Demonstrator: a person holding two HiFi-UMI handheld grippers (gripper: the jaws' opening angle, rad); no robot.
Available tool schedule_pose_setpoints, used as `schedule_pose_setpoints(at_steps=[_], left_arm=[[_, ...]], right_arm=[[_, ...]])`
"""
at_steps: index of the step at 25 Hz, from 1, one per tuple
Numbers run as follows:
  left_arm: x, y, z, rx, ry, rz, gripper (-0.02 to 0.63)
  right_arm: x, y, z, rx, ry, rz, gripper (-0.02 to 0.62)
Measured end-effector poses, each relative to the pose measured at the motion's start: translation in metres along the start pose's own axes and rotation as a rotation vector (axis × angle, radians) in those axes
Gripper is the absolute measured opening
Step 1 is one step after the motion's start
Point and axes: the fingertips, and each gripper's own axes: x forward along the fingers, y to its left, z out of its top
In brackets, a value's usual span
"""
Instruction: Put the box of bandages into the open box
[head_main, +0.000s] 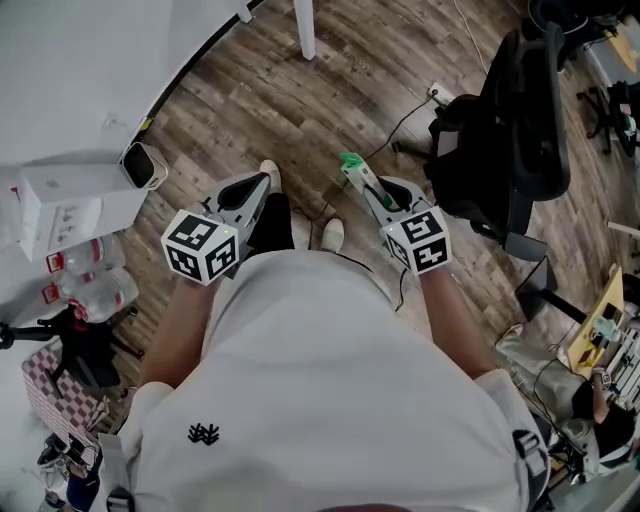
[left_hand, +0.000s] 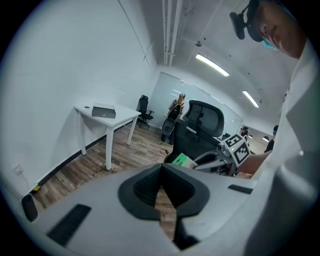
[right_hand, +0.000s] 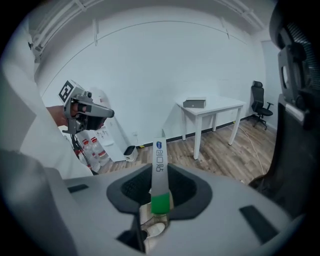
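Overhead, a person in a white shirt stands on a wood floor (head_main: 250, 90) and holds two grippers out in front, each with one marker cube.

The left gripper (head_main: 265, 183) has its two jaws pressed together. Its own view shows the pads meeting in a closed line with nothing between them (left_hand: 161, 185).

The right gripper (head_main: 378, 197) pinches one bandage box (head_main: 355, 170), a narrow pack with a green end. In the right gripper view the box (right_hand: 159, 170) stands edge-on between the two pads (right_hand: 160, 195) and sticks out past them. It is held in the air above the floor, near the person's two shoes (head_main: 333, 232), and touches nothing else. From the left gripper view the box's green end (left_hand: 181, 160) shows beyond the jaws.

One white carton (head_main: 65, 205) stands at the floor's left edge, against the wall. Whether its top is open cannot be told. Just below it lie at least two clear bottles (head_main: 85, 262) with red labels. One small white and black device (head_main: 143, 165) sits at the carton's upper right corner.

One black office chair (head_main: 510, 130) stands at the right of the floor, near the right gripper.

One white desk (right_hand: 210, 106) stands against the far wall, with one flat grey item (right_hand: 195, 103) on its left end. One more chair (right_hand: 260, 102) stands past the desk's right end.
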Motion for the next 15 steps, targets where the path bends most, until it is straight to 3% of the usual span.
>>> schedule_pose_setpoints(at_steps=[6, 15], left_arm=[[0.032, 0.049, 0.033, 0.008, -0.023, -0.061, 0.006], [0.046, 0.152, 0.097, 0.072, -0.027, -0.142, 0.006]], right_arm=[[0.030, -0.031, 0.047, 0.012, 0.007, -0.075, 0.092], [0.107, -0.065, 0.154, 0.000, 0.023, -0.154, 0.091]])
